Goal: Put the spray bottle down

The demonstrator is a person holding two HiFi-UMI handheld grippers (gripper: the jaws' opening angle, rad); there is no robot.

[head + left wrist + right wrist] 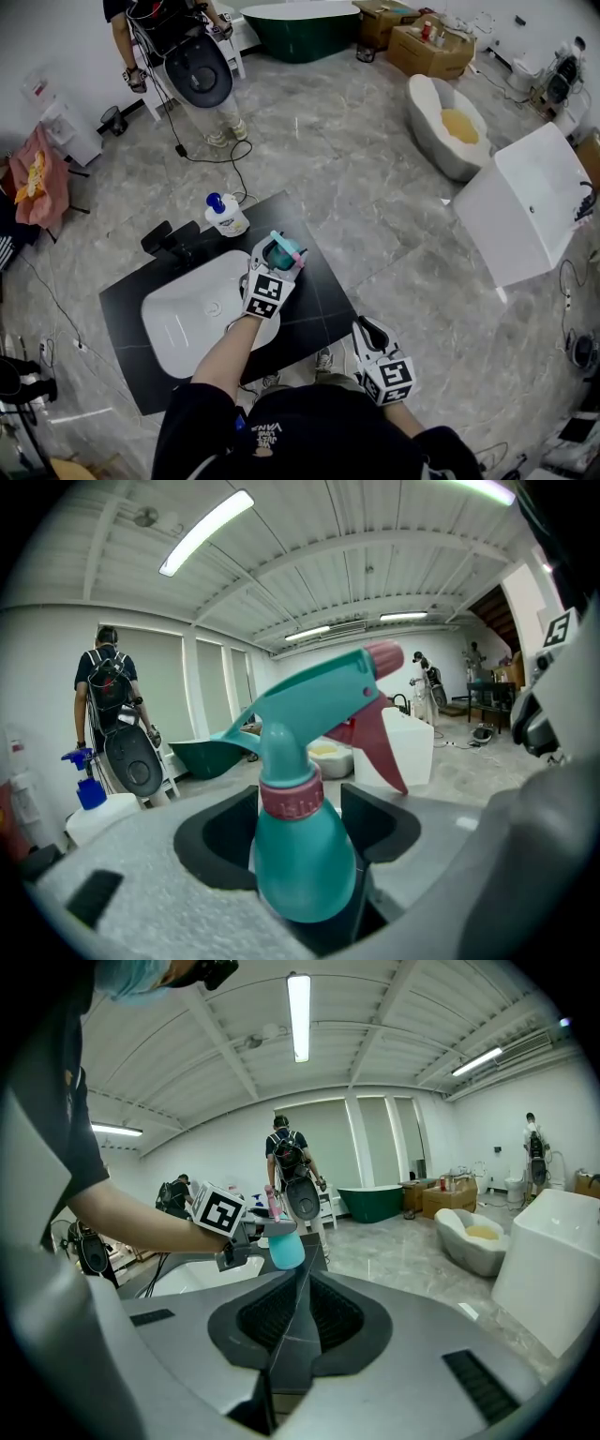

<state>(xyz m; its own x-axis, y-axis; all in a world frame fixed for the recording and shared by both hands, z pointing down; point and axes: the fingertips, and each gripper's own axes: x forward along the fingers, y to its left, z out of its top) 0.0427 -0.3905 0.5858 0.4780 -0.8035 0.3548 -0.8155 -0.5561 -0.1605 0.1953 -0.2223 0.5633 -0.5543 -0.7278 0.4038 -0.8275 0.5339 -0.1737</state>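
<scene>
A teal spray bottle (284, 249) with a pink collar and pink trigger stands upright between the jaws of my left gripper (277, 260), which is shut on its body. In the left gripper view the bottle (302, 855) fills the gap between the black pads (217, 841). It hangs over the back right part of the black countertop (319, 309), just right of the white sink basin (187, 323). My right gripper (367, 332) is held low near my body, off the counter's right edge; its jaws (298, 1321) are shut with nothing in them. The right gripper view shows the bottle (284, 1249) ahead.
A white pump bottle with a blue top (225, 214) and a black faucet (169, 242) stand at the counter's back edge. On the marble floor are a white rectangular tub (530, 202), an oval tub (450, 127) and a green tub (300, 28). A person (199, 66) stands beyond.
</scene>
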